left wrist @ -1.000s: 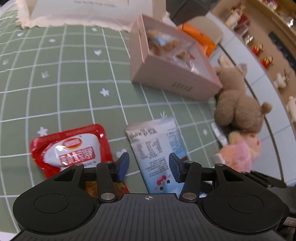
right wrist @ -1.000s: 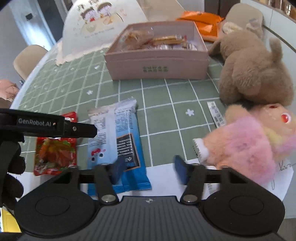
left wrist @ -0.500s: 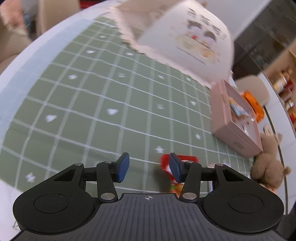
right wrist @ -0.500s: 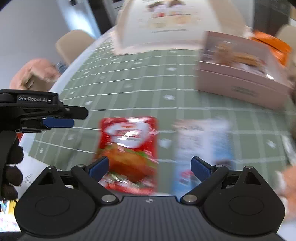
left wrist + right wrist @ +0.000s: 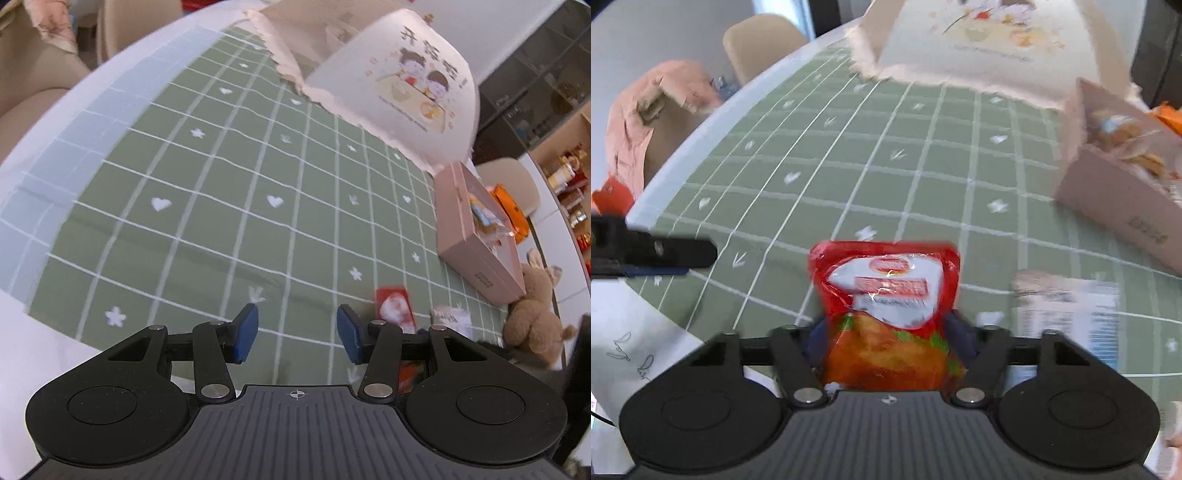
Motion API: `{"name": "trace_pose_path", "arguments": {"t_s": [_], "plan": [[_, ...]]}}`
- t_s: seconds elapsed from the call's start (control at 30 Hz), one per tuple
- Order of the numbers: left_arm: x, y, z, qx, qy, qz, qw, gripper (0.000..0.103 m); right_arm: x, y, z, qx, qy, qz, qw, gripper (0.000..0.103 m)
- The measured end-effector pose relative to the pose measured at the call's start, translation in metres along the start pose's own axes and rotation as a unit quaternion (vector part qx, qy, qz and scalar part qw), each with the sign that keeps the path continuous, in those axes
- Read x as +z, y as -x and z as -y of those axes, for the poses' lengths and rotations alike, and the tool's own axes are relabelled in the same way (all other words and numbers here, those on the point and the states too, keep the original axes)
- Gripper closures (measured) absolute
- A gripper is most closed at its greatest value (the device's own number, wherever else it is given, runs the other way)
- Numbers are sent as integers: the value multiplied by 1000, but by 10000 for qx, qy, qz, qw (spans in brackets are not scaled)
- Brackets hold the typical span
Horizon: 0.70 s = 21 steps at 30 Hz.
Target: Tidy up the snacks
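Observation:
In the right wrist view a red snack packet (image 5: 886,295) lies on the green grid tablecloth, its near end between the blue pads of my right gripper (image 5: 886,339), which press its sides. A blue and white snack packet (image 5: 1071,310) lies to its right. The pink box (image 5: 1119,199) with wrapped snacks stands at the far right. My left gripper (image 5: 297,334) is open and empty over bare cloth; it shows at the left edge of the right wrist view (image 5: 653,254). In the left wrist view the red packet (image 5: 393,308), the blue packet (image 5: 452,319) and the pink box (image 5: 476,254) lie to the right.
A white domed food cover (image 5: 399,92) stands at the back of the table. A brown plush toy (image 5: 535,325) sits right of the box. An orange bag (image 5: 511,210) lies behind the box. A sheet of paper (image 5: 635,354) lies at the near left. Chairs stand beyond the table edge.
My right gripper has swung left from the blue packet to the red packet and closed on it. My left gripper has moved away to the left and stays open.

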<state>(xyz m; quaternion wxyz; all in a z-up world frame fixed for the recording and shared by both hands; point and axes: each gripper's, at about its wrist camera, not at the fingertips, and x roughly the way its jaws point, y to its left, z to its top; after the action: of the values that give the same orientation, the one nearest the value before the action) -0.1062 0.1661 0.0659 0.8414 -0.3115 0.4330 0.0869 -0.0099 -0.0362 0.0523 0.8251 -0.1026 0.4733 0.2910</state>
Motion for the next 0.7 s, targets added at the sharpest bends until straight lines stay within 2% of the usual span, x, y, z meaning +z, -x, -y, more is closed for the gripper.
{"name": "trace_pose_path", "arguments": {"t_s": [0.1, 0.23, 0.27, 0.33, 0.37, 0.4, 0.57, 0.7], "plan": [[-4, -12, 15, -221, -153, -183, 9995, 51, 7, 34, 22, -168, -186, 402, 9989, 87], [-11, -28, 40, -512, -472, -461, 9965, 51, 7, 55, 65, -445, -624, 621, 9951, 86], [-13, -31, 48, -580, -600, -541, 9950, 51, 3, 59, 78, -536, -815, 622, 9933, 84], [-18, -37, 64, -691, -863, -700, 9914, 51, -9, 62, 97, -592, -1105, 543, 9906, 69], [-21, -40, 71, -736, -988, -786, 9893, 51, -18, 66, 107, -631, -1287, 557, 9881, 58], [-23, -43, 78, -780, -1090, -859, 9872, 51, -26, 67, 113, -714, -1397, 554, 9861, 52], [-36, -57, 111, -962, -1483, -1127, 9778, 51, -63, 58, 128, -1185, -1547, 267, 9805, 52], [-39, -61, 125, -994, -1632, -1158, 9747, 51, -81, 43, 137, -904, -1944, 34, 9767, 52]]}}
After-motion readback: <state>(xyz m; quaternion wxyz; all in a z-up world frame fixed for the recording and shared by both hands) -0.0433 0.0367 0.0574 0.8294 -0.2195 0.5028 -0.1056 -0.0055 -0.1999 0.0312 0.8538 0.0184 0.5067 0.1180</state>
